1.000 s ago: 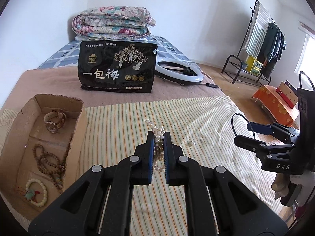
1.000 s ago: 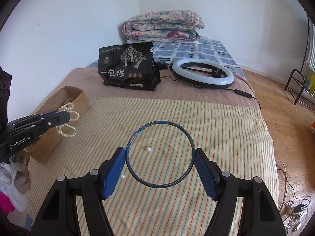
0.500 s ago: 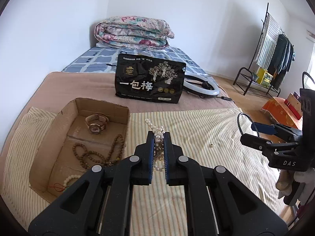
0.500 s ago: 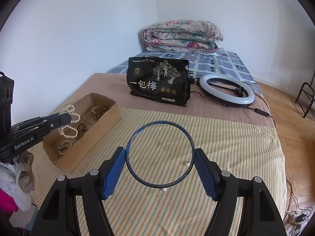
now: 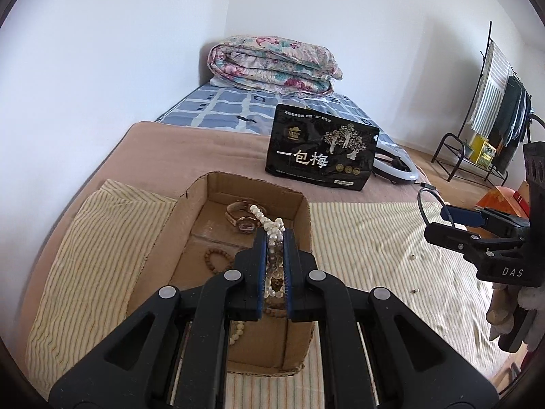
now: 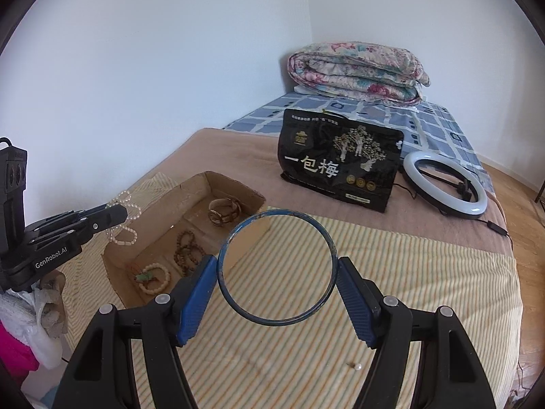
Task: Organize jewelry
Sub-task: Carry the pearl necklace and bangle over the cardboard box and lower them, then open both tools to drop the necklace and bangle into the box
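Carrying two pieces toward the cardboard box at once. On the left, gripping a pearl strand between the nearly closed pads of the left tool, loops dangling above the box's near end, over the watch, wooden beads and pale bracelet already lying inside. Further right, clamping a thin blue bangle across its width in the wide-set right tool, hanging above the striped cloth just beside the box. Probably needing next: lowering the pearls into a bare patch of the box before releasing, then bringing the bangle over the wall. Leaving loose pearls on the cloth for later.
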### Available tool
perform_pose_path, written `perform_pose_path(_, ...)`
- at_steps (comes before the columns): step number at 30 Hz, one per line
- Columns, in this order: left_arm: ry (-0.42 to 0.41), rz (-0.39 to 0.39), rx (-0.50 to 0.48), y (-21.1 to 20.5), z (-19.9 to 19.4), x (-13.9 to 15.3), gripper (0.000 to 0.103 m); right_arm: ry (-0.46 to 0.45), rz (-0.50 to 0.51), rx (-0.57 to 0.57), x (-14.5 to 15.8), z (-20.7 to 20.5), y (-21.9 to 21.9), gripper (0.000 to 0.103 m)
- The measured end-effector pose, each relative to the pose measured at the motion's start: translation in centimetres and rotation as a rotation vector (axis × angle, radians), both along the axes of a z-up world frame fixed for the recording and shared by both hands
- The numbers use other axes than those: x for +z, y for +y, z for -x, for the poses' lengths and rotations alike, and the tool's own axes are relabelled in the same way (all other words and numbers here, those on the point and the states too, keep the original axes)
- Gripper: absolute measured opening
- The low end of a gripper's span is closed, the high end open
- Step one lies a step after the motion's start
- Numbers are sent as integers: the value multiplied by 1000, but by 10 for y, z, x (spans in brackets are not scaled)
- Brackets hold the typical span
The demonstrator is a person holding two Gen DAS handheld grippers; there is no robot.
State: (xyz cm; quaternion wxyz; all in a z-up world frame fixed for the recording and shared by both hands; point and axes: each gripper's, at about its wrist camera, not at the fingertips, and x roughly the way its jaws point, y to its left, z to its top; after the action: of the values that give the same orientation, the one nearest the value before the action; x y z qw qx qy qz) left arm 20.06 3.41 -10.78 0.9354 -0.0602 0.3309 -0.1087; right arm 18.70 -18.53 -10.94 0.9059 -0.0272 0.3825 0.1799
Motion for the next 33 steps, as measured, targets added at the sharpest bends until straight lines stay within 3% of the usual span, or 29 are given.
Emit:
perform_pose_path(16,31,-13,47,43,-3,-18,7,41,-26,86,-18,-37,74,73)
perform_pose_path(33,79,5,45,55,-11,-39,7,87,-22,108,-46,-63,105,73)
